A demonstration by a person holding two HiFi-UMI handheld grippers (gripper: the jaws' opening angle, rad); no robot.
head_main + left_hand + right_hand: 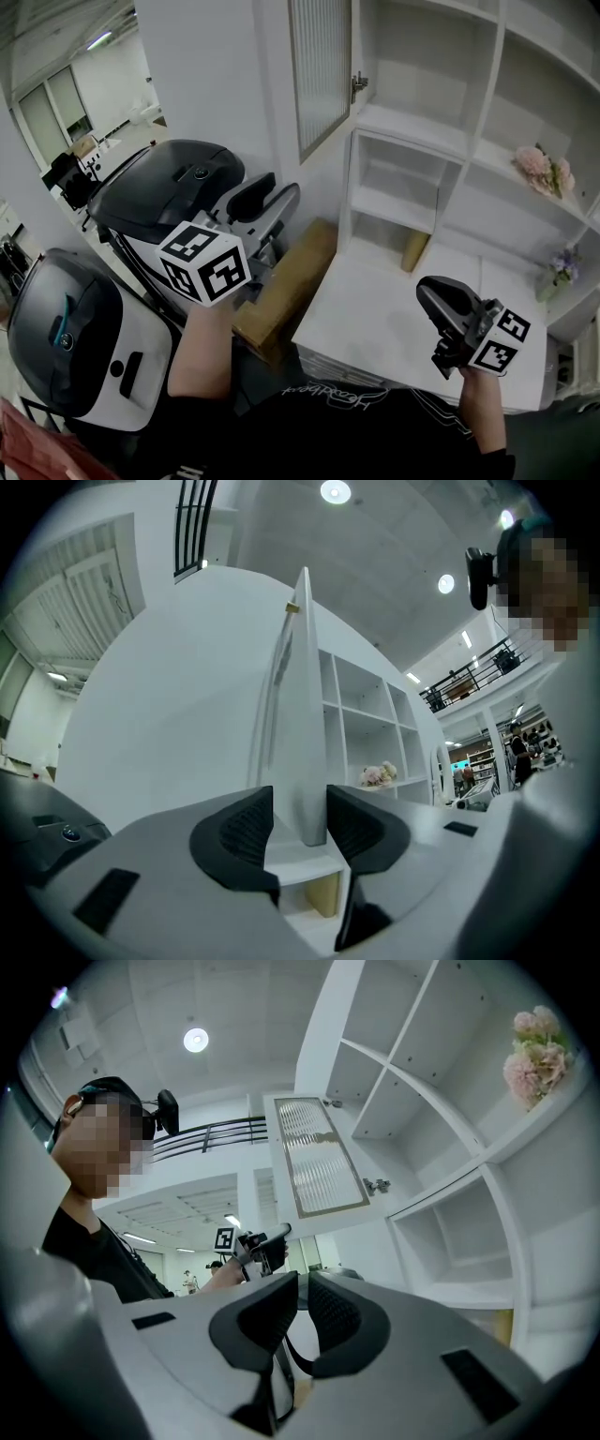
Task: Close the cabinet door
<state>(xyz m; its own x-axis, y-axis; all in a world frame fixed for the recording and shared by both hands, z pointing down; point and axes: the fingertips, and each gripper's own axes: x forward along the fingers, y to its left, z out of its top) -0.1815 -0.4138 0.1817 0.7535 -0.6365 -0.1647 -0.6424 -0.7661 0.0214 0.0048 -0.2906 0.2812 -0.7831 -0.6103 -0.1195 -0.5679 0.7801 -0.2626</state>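
Observation:
The cabinet door [322, 70], white-framed with ribbed glass, stands open from the white shelf unit [427, 131], hinged on its right side [359, 86]. My left gripper [272, 194] sits below and left of the door's lower edge, apart from it. In the left gripper view the door [302, 714] shows edge-on beyond the left gripper [298, 827], whose jaws are open and touch nothing. My right gripper [429, 292] hovers over the white counter [375, 328], pointing left. In the right gripper view its jaws [302, 1302] stand nearly together with nothing between them, and the door [321, 1157] hangs above.
Two large grey-and-white machines [169, 192] [75, 337] stand at the left. A cardboard box [286, 291] leans beside the counter. A wooden block [415, 248] sits in a lower cubby. Pink flowers [544, 171] and purple flowers [562, 262] rest on shelves at the right.

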